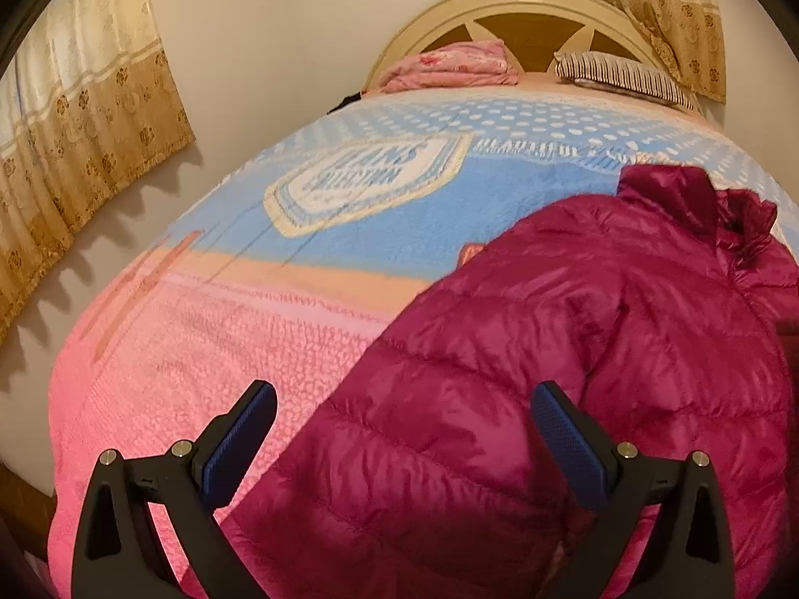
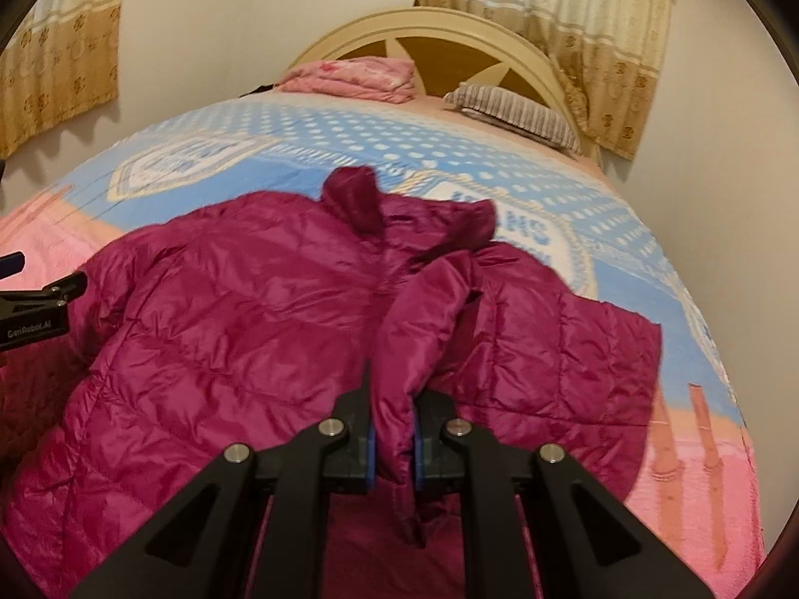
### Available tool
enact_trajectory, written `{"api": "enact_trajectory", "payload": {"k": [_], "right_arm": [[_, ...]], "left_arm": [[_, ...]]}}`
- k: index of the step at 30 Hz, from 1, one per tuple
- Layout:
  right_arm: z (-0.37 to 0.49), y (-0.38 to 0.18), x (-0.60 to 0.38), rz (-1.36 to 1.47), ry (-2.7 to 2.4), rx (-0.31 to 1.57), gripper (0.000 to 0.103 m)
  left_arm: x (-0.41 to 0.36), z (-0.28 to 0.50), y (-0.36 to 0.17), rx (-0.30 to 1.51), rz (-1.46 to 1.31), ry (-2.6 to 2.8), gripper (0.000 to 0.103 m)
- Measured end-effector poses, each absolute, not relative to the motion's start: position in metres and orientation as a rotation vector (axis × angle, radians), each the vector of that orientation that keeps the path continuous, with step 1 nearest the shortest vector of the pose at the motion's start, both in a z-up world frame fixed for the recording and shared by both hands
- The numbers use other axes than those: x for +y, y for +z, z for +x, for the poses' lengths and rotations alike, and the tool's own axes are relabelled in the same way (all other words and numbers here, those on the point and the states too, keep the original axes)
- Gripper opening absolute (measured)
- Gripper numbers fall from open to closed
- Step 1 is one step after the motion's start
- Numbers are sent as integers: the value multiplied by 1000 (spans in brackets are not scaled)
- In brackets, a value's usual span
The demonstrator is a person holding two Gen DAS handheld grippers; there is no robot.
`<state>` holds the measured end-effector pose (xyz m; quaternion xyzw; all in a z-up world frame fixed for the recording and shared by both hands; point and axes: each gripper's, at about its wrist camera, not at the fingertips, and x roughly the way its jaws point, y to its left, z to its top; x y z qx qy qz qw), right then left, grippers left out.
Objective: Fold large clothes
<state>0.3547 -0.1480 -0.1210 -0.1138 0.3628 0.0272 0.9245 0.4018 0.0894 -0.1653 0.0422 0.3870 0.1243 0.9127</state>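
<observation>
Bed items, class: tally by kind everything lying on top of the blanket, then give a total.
Puffer jacket: 1
Folded pink bedding: 1
Striped pillow: 1
Total: 3

We are looking at a glossy magenta quilted jacket [image 2: 279, 309] on a blanket [image 1: 209, 349] banded pink, peach and white-dotted blue; black claws are showing blue pads [image 1: 239, 442]; gold floral curtains [image 1: 75, 115] are hanging beyond a striped pillow [image 1: 624, 75].
</observation>
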Motion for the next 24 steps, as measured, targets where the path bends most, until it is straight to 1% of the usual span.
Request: {"api": "enact_trajectory", "payload": {"k": [5,7,9,11,13,14,16,18,21,23,24], "right_arm": [[367,-140,-134,-232,60,778,12],[372,-145,-131,-225,63,785,16],[375,-148,-128,-216,73,799,17],[377,-151,-125,-200,85,808,20],[378,-154,-120,-198,103,821,28],[379,-155,-117,-201,108,821,30],[379,-157,-113,-197,127,825,41],[376,-156,-111,-189,145,823,46],[370,-149,-103,-194,183,809,46],[364,-141,-97,-180,221,794,49],[360,-136,-96,-174,238,781,54]], "left_arm": [[93,404,-185,822,97,260,102],[94,405,-190,825,98,259,102],[93,405,-194,829,104,261,102],[93,406,-197,834,107,263,102],[93,406,-199,836,106,265,102],[93,406,-200,837,106,267,102],[93,406,-200,838,109,268,102],[92,405,-199,839,107,270,102],[98,400,-193,832,90,295,102],[104,395,-186,819,62,323,102],[107,393,-183,812,53,338,102]]}}
